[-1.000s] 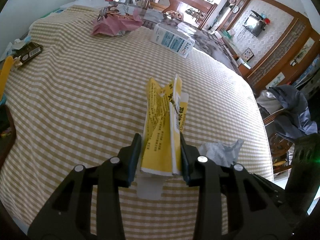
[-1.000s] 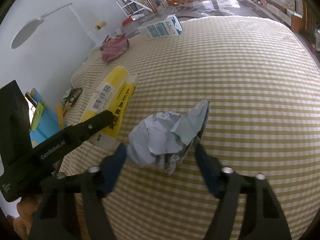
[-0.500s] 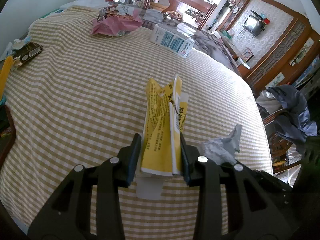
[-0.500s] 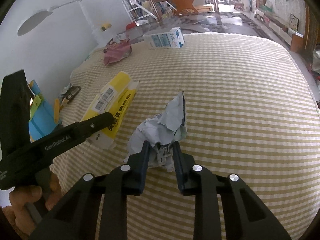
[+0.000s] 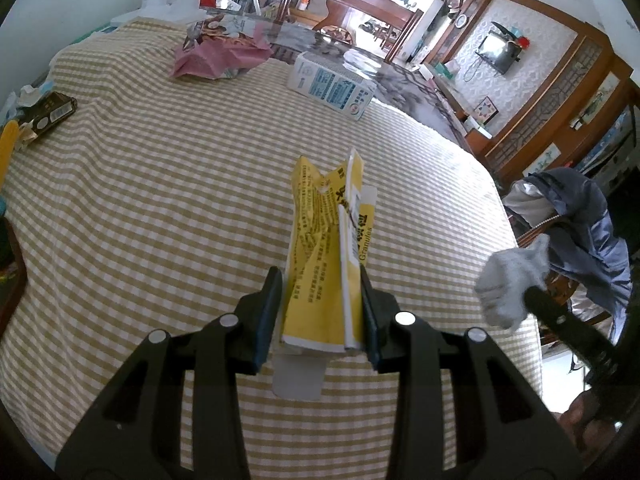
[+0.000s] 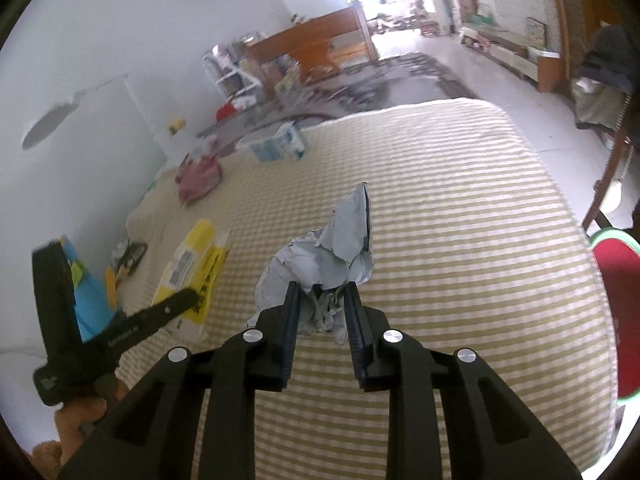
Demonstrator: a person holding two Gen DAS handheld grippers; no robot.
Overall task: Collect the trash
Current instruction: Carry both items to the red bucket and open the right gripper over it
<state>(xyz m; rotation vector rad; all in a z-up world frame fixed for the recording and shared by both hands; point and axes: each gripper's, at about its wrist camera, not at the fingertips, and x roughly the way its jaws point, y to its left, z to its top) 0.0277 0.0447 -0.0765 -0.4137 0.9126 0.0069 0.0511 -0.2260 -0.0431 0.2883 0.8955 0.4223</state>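
currently both tools are loaded: left tool (image 5: 322, 300) clamps the flattened yellow cardboard carton (image 5: 326, 264); right tool (image 6: 322, 312) clamps the crumpled grey paper wad (image 6: 320, 264), raised above the checked-cloth counter (image 5: 160, 184). remaining: pink wrapper (image 5: 218, 54), blue-white box (image 5: 332, 86).

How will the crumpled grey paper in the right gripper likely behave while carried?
The crumpled grey paper looks light and springy. The right gripper is shut on its lower folds only, so the loose upper flap will probably flop. Its soft creases should compress rather than slip.
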